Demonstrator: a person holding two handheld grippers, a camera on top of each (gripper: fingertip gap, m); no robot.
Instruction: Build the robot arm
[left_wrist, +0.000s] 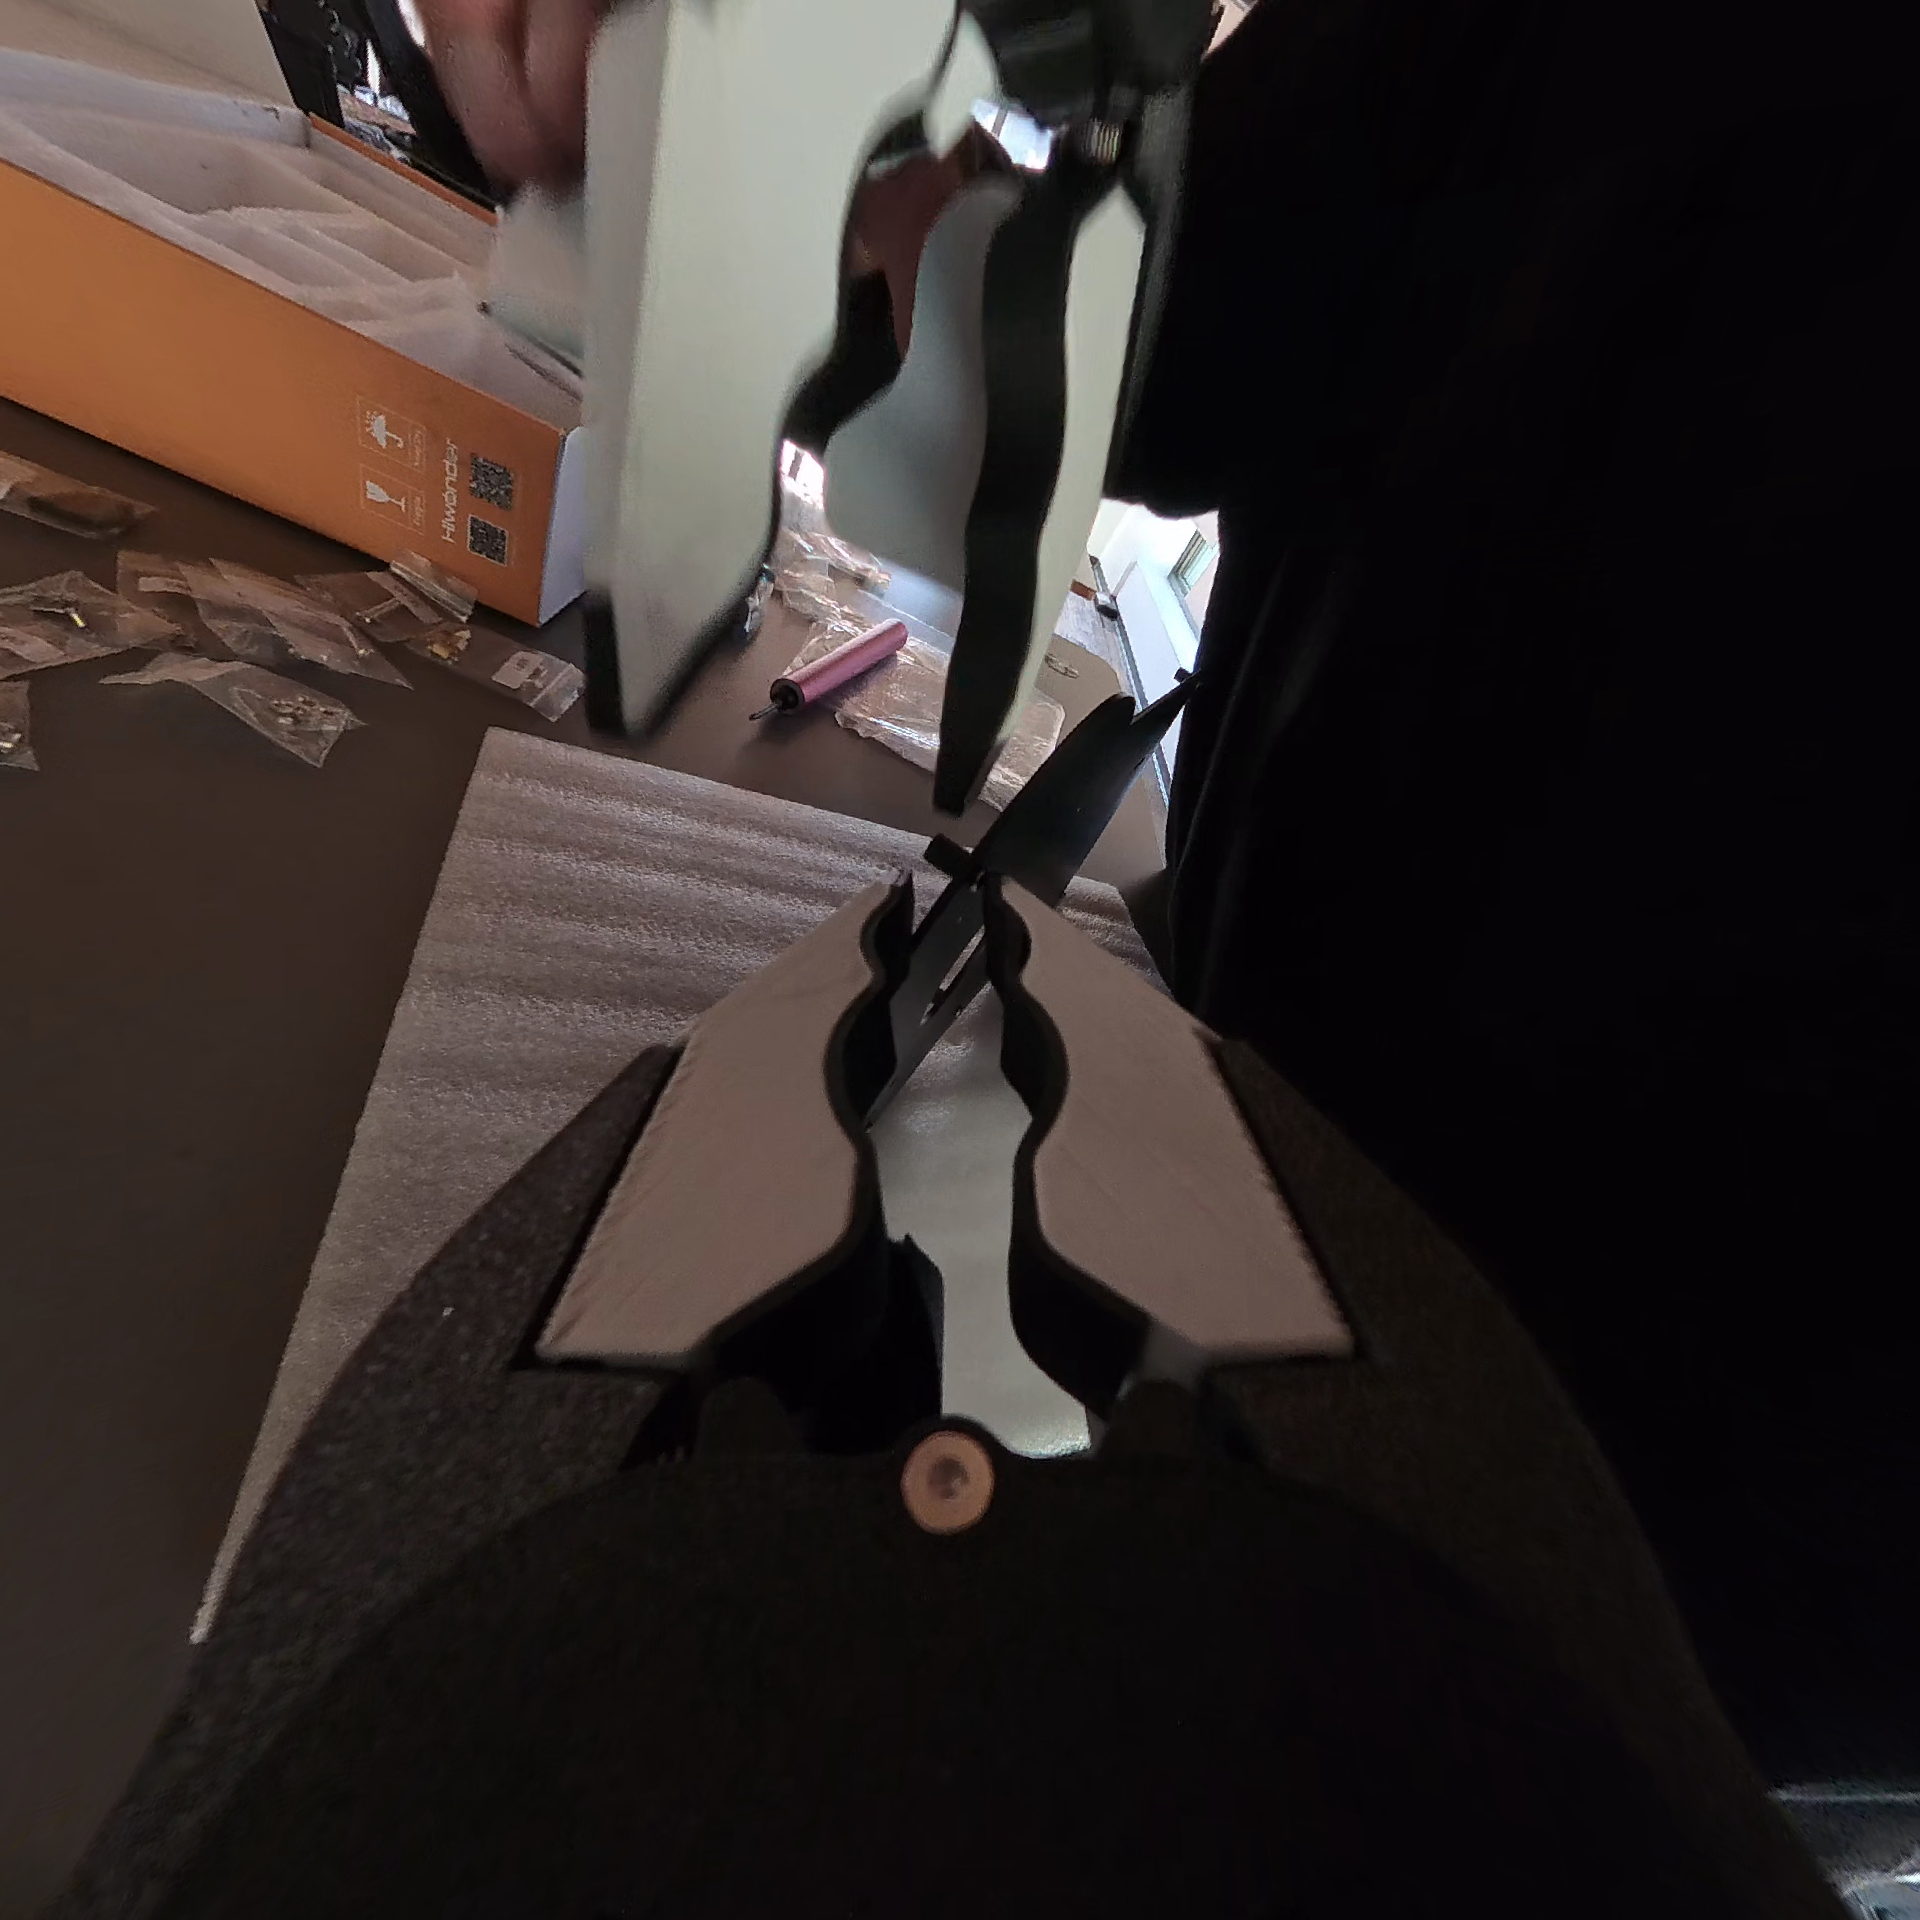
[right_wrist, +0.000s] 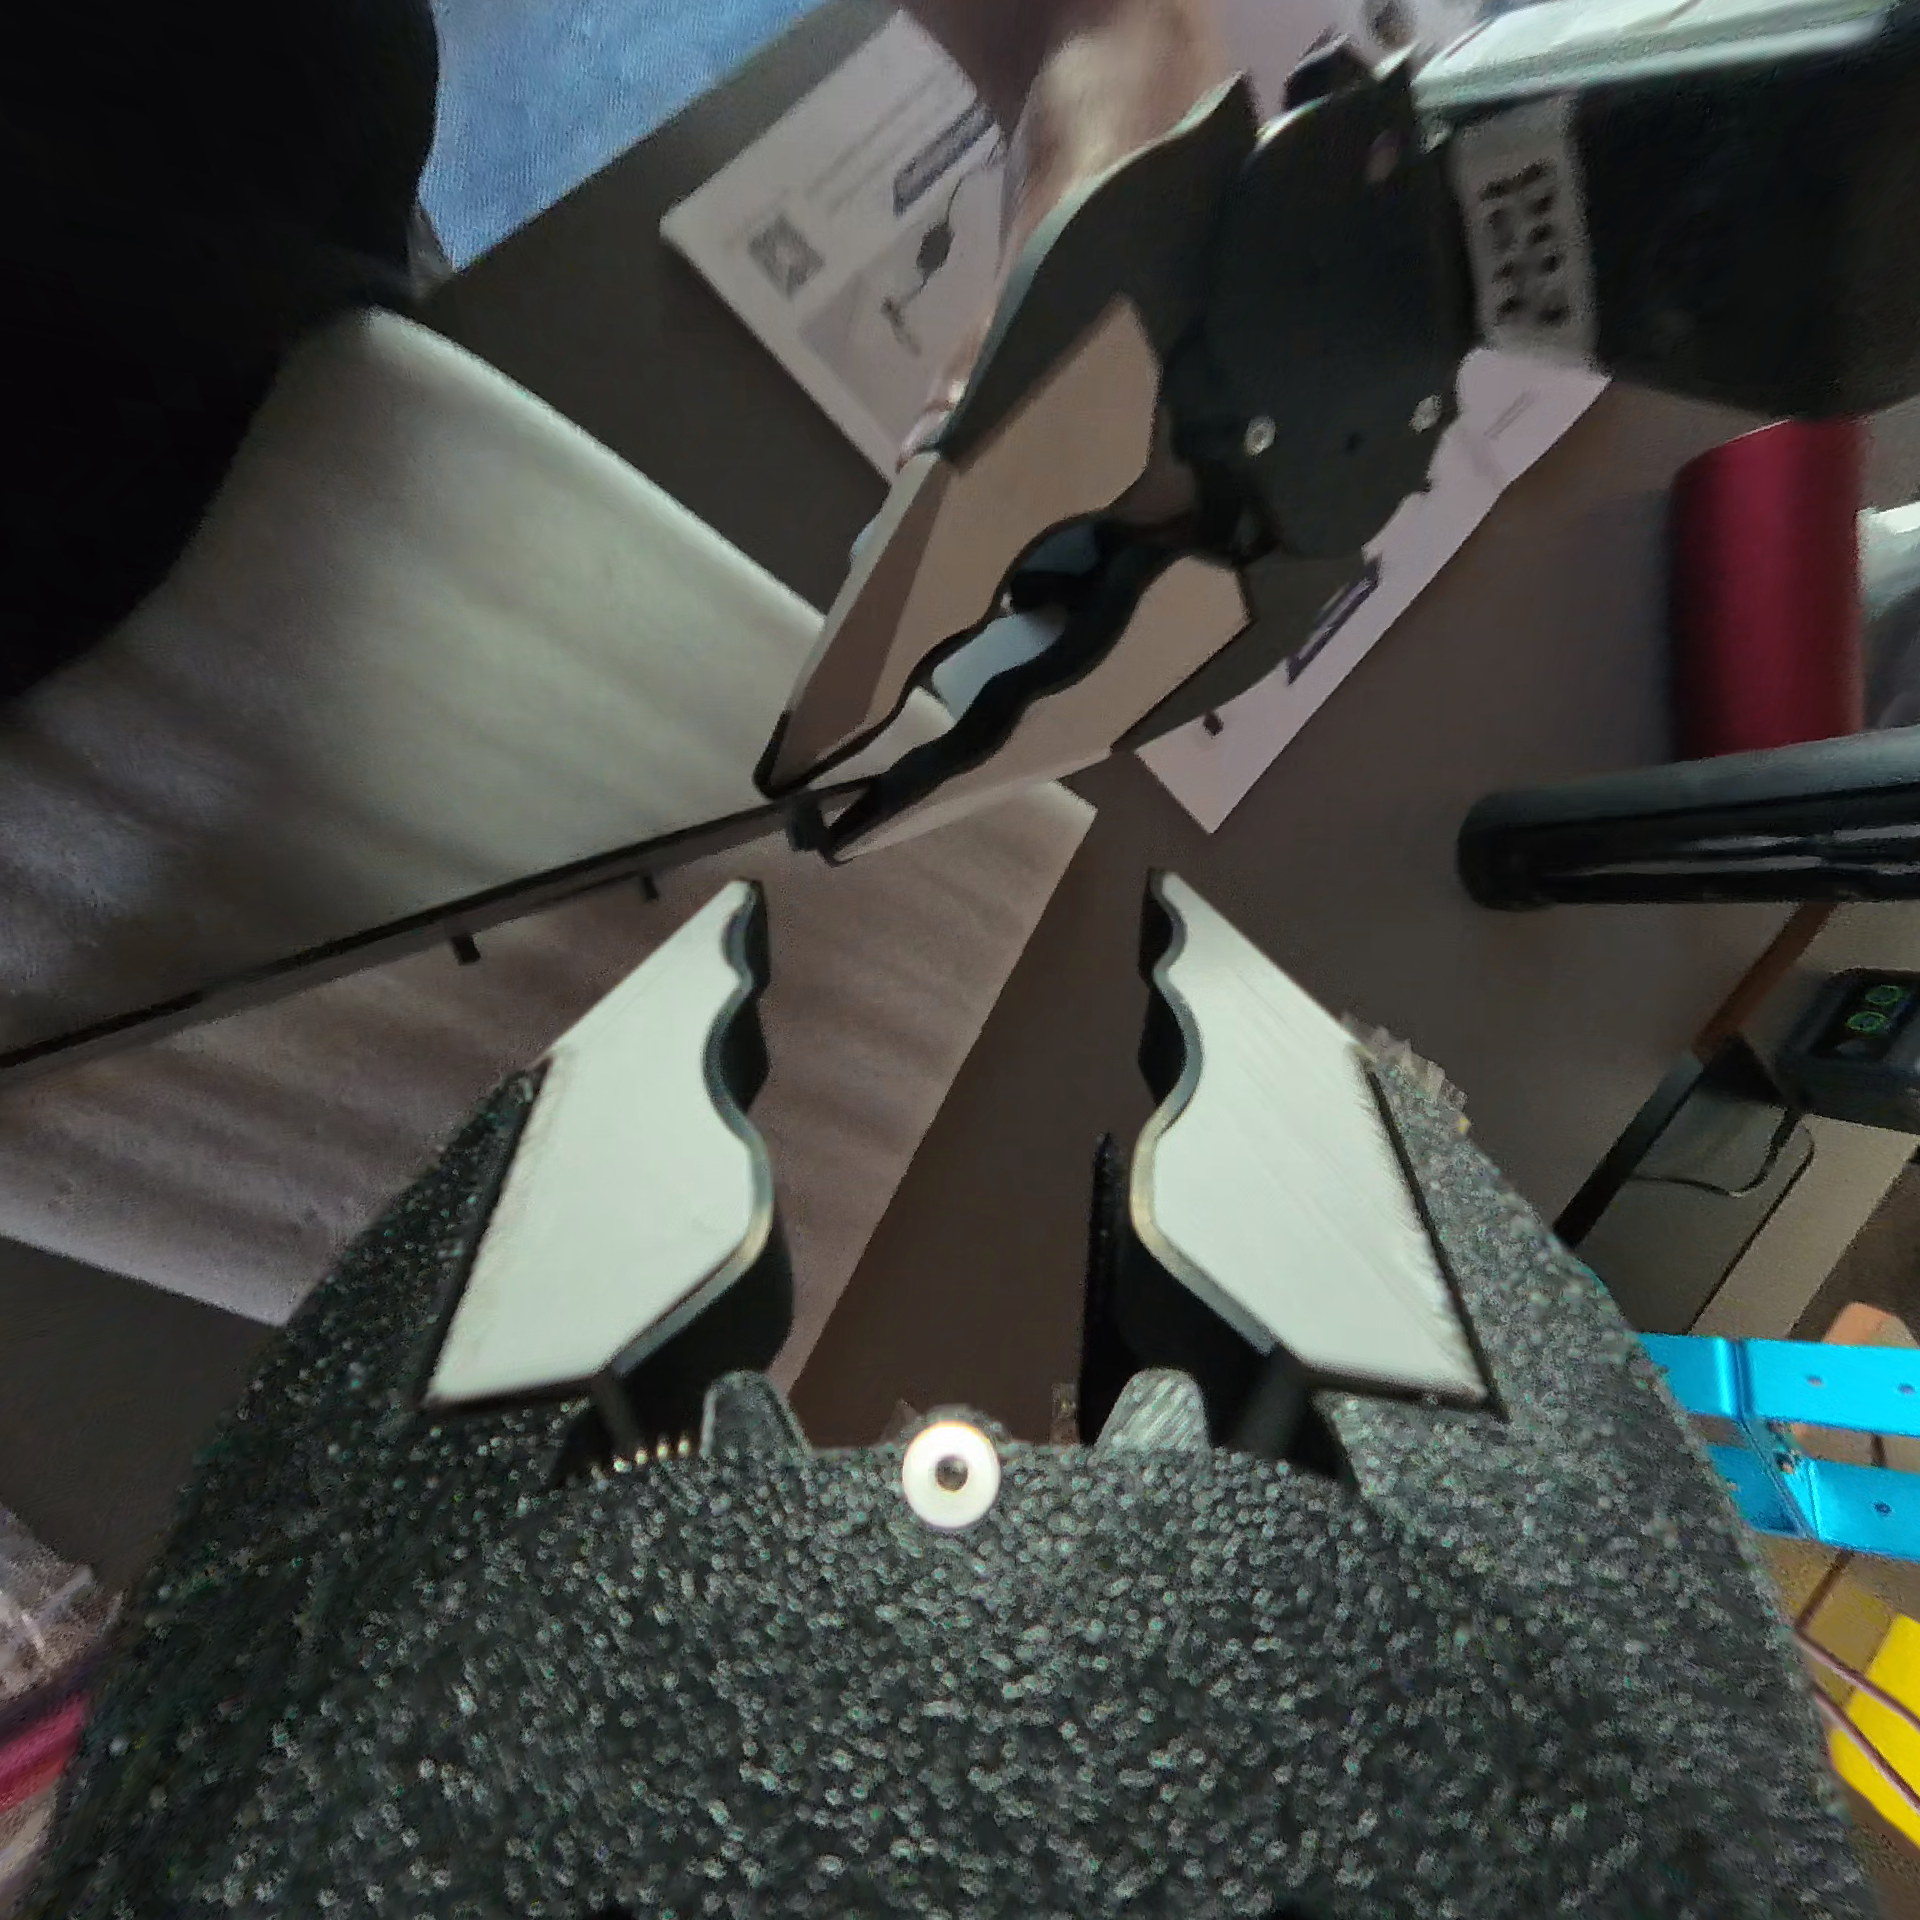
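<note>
— What have the left tongs (left_wrist: 951, 894) got?
— I see them pinching a thin black plate (left_wrist: 1049, 800) by one end; its long axis runs up and away to the right, above the white foam sheet (left_wrist: 582, 935) on the desk (left_wrist: 208, 935).
— The right tongs (right_wrist: 951, 904)?
— Spread wide, empty, just beside the plate.
— Around them?
— An orange box (left_wrist: 281, 416), a pink screwdriver (left_wrist: 842, 670).

Under our left gripper (left_wrist: 951, 883) the dark table (left_wrist: 208, 935) carries a white foam sheet (left_wrist: 623, 883); beyond lie an orange box (left_wrist: 260, 395), clear bags (left_wrist: 208, 623), a pink screwdriver (left_wrist: 842, 665).
</note>
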